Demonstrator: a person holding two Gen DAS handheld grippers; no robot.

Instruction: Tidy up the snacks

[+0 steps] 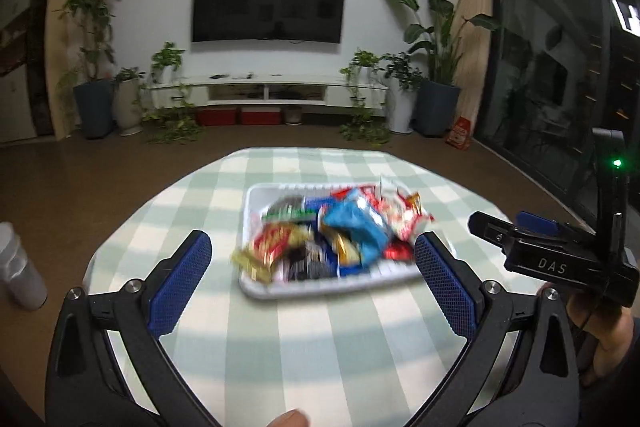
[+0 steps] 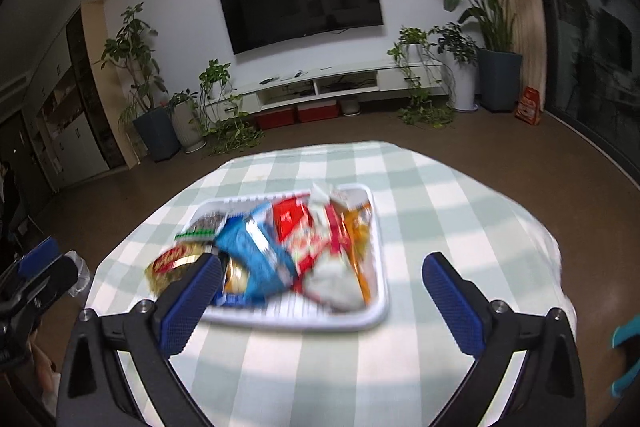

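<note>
A white tray (image 1: 320, 289) (image 2: 372, 323) stands on the checked table, piled with blurred snack packets. A blue packet (image 1: 356, 223) (image 2: 256, 251) lies on top, with red ones (image 2: 288, 219) beside it. A gold-edged packet (image 1: 250, 263) (image 2: 172, 265) hangs over the tray's left rim. My left gripper (image 1: 312, 247) is open, its blue pads on either side of the tray's near edge and above it, with nothing held. My right gripper (image 2: 322, 267) is also open and holds nothing; its left pad covers part of the pile. Each gripper shows at the edge of the other's view: the right gripper (image 1: 506, 221), the left gripper (image 2: 40, 267).
A green-and-white checked cloth (image 1: 280, 347) covers the table. A white bottle (image 1: 20, 267) stands off its left side. Beyond are brown floor, a wall TV (image 1: 268, 1), a low white cabinet and potted plants. A glass door (image 1: 552, 67) is at the right.
</note>
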